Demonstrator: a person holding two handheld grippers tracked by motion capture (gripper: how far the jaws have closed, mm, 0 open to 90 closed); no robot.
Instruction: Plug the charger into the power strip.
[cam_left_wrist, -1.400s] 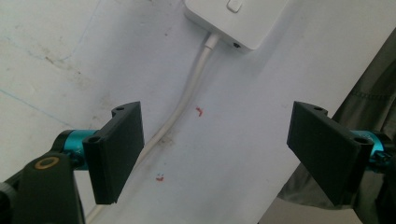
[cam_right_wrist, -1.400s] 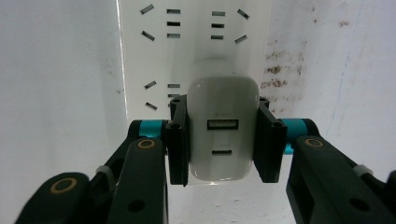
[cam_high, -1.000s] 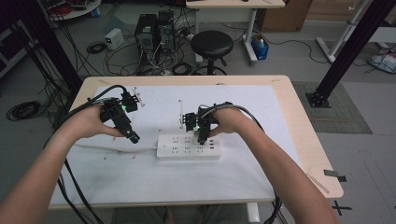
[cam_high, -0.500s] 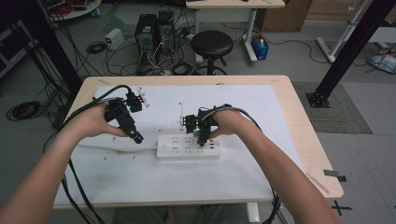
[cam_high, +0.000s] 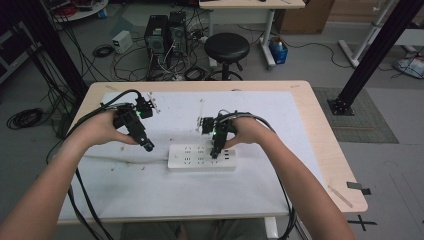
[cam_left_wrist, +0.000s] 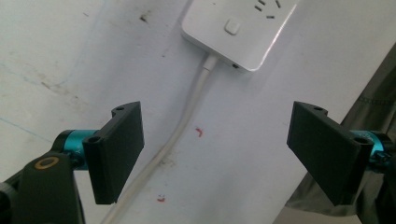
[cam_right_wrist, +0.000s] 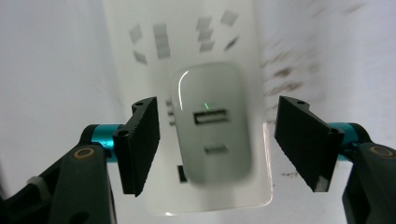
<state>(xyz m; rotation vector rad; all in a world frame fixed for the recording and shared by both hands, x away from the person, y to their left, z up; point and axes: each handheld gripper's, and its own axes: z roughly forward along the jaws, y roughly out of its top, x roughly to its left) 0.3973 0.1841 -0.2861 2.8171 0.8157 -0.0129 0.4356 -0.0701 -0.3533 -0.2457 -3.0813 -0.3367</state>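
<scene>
- power strip (cam_high: 201, 158): white, lying flat at centre of the high view on the white table cover (cam_high: 280, 115); long axis runs left-right in frame; its white cable (cam_high: 120, 161) trails off toward the left edge of the cover
- left gripper (cam_high: 148, 146): left of centre in the high view, held in the left hand (cam_high: 102, 129); tips angled down toward lower right, just beside the strip's left end, not touching it that I can see
- left gripper view: jaws wide apart, nothing between them; strip's end with a square switch button (cam_left_wrist: 232, 26) sits at top centre of frame; cable (cam_left_wrist: 180, 128) exits that end and runs down between the jaws to the bottom edge; small red marks (cam_left_wrist: 200, 132) on the cover near it
- right gripper (cam_high: 215, 152): right of centre in the high view, held in the right hand (cam_high: 246, 130); pointing down onto the right part of the strip
- right gripper view: jaws open, one on either side of a white USB charger (cam_right_wrist: 212, 123) at frame centre; clear gap each side, no contact; charger is blurred, shows one USB port (cam_right_wrist: 213, 116) and a second slot below; strip (cam_right_wrist: 140, 74) beneath it with socket holes at top of frame; whether the charger is fully seated, can't tell
- background, top of the high view: black stool (cam_high: 226, 47), PC towers (cam_high: 165, 31), loose floor cabling
</scene>
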